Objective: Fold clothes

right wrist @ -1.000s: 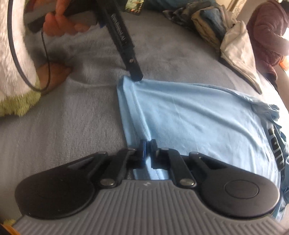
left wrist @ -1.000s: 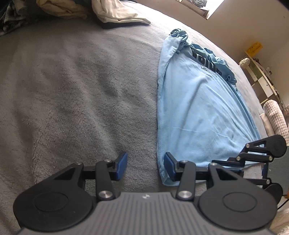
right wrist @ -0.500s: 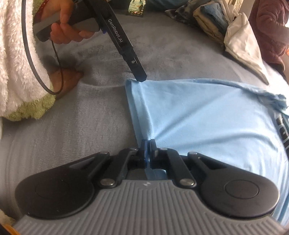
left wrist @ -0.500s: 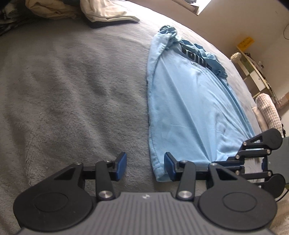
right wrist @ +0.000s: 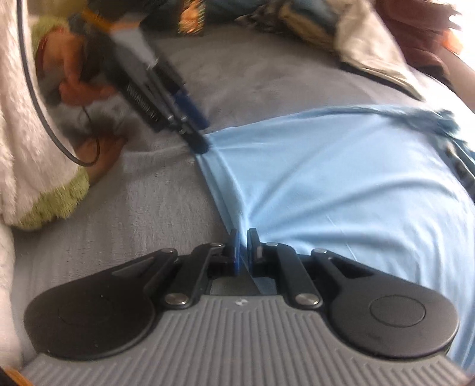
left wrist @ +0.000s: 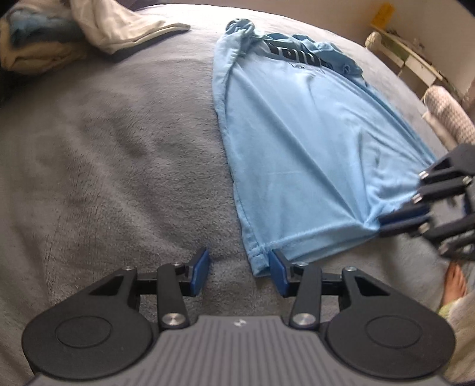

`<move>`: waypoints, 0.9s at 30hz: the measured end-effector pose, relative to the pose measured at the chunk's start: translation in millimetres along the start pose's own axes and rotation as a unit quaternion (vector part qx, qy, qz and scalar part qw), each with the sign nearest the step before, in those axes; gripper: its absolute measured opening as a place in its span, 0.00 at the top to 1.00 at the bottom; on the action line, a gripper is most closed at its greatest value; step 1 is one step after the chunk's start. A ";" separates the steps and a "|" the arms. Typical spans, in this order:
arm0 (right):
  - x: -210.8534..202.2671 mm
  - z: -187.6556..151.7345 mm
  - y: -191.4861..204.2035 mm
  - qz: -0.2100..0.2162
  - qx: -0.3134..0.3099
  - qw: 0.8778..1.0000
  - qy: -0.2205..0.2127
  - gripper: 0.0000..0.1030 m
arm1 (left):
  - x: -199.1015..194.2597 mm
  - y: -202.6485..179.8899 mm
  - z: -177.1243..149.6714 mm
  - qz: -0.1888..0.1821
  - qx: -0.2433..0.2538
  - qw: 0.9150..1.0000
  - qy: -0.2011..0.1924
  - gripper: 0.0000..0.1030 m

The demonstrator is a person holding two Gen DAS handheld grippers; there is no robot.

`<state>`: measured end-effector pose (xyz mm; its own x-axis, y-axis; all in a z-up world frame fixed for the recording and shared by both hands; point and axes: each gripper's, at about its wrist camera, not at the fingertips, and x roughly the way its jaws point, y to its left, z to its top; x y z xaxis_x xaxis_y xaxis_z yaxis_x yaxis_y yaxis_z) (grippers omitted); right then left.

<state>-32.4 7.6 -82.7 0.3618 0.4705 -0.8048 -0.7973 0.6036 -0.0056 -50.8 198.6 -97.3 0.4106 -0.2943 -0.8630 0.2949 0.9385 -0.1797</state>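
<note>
A clothes pile (left wrist: pixel 59 32) lies beyond the blue shirt (left wrist: pixel 302 142) on the grey blanket (left wrist: pixel 104 166).

Light blue T-shirt (left wrist: pixel 299 166) with dark lettering, centre right; grey fleece blanket (left wrist: pixel 112 166), left; cream cloth (left wrist: pixel 124 26), upper left.
</note>
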 end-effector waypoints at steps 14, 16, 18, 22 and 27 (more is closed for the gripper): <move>-53.2 -60.9 -31.5 -0.117 0.084 0.989 0.003 0.80 | -3.2 -8.7 0.1 0.027 0.037 0.999 0.026 0.57; -41.1 -54.6 -24.3 -0.109 0.045 0.993 0.003 0.80 | -4.1 -9.6 -0.4 0.032 0.038 0.998 0.028 0.57; -29.8 -48.9 -19.5 -0.102 0.016 0.995 0.004 0.80 | -2.7 -10.2 -0.4 0.034 0.037 0.998 0.029 0.57; -11.6 -40.2 -15.8 -0.095 -0.018 0.995 0.009 0.86 | -3.3 -10.1 -1.3 0.036 0.038 0.998 0.030 0.57; -15.3 -36.7 -22.4 -0.089 0.000 0.996 0.003 0.99 | -1.7 -9.6 2.2 0.032 0.035 0.998 0.033 0.58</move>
<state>-37.8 -36.7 -92.0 0.4951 0.3525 -0.7941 -0.7203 0.6777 -0.1483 -52.4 189.7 -93.1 0.3724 -0.2197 -0.9017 0.3306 0.9392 -0.0923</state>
